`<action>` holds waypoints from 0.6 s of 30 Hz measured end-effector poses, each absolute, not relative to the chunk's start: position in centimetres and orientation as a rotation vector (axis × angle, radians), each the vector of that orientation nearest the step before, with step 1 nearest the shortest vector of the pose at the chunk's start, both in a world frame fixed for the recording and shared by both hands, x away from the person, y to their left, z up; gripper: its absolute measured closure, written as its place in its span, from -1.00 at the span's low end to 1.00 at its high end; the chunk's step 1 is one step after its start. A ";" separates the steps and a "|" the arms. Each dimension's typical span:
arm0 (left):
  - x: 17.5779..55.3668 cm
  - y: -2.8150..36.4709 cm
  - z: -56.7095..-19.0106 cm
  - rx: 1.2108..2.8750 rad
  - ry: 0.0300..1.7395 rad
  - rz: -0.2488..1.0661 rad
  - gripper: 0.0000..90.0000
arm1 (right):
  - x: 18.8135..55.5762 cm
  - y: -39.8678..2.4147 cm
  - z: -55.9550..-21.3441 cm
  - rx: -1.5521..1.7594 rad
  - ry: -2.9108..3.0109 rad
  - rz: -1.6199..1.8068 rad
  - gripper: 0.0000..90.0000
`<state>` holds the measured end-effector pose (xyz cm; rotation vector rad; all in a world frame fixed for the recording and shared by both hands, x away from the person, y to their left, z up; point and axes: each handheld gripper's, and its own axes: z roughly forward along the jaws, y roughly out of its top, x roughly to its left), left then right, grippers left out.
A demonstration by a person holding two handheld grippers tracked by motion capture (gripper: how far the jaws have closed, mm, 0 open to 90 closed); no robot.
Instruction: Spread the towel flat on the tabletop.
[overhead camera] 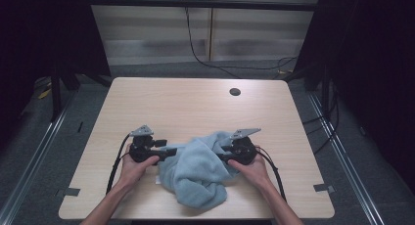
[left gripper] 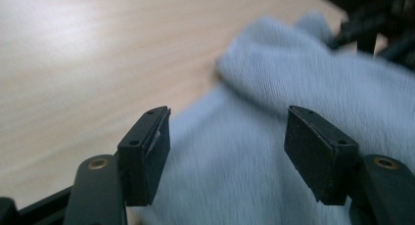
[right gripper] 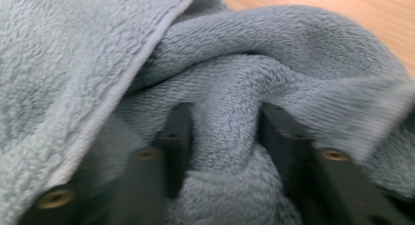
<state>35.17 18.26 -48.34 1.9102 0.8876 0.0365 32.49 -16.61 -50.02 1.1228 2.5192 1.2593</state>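
Towel (overhead camera: 198, 170) bunched, edges hidden | left gripper (left gripper: 227, 146) jaws wide | right gripper (right gripper: 225, 137) jaws pinch fold

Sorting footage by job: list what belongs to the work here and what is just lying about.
In the job:
towel, crumpled on the table
left gripper, open, at the towel's edge
right gripper, a fold of towel between its jaws

Lying about:
table
table hole
floor cable

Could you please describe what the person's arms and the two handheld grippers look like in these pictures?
Both forearms are bare, with no sleeves showing. The left gripper and the right gripper have chunky black bodies, each topped by a grey three-cornered plate, with a black cable trailing back past the wrist. In the left gripper view, the jaws end in flat rectangular black pads fixed with small screws, above brass-coloured pivots.
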 end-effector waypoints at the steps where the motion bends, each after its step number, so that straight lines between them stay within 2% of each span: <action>1: 35.4 18.2 -48.0 1.894 0.891 0.026 -0.26 | 32.4 -16.4 -50.1 1.113 2.528 1.273 0.48; 4: 35.5 17.5 -47.8 1.891 0.856 -0.004 -0.31 | 32.3 -15.6 -50.2 1.091 2.547 1.309 0.57; 8: 35.3 16.1 -48.9 1.968 0.820 -0.089 -0.43 | 32.2 -14.1 -50.2 1.051 2.561 1.326 0.59; 10: 35.2 15.7 -49.3 1.981 0.792 -0.137 -0.37 | 32.2 -13.5 -50.2 1.039 2.561 1.323 0.59; 13: 34.8 15.3 -49.2 2.016 0.741 -0.152 0.19 | 32.2 -13.6 -50.2 1.051 2.556 1.333 0.60; 14: 34.8 15.4 -49.2 2.015 0.730 -0.174 0.44 | 32.2 -13.6 -50.1 1.051 2.553 1.333 0.60; 16: 34.7 15.6 -49.1 2.014 0.724 -0.148 0.79 | 32.2 -13.6 -50.0 1.055 2.549 1.333 0.60; 18: 34.7 16.1 -48.6 1.981 0.733 -0.121 0.87 | 32.2 -13.7 -49.8 1.057 2.533 1.340 0.61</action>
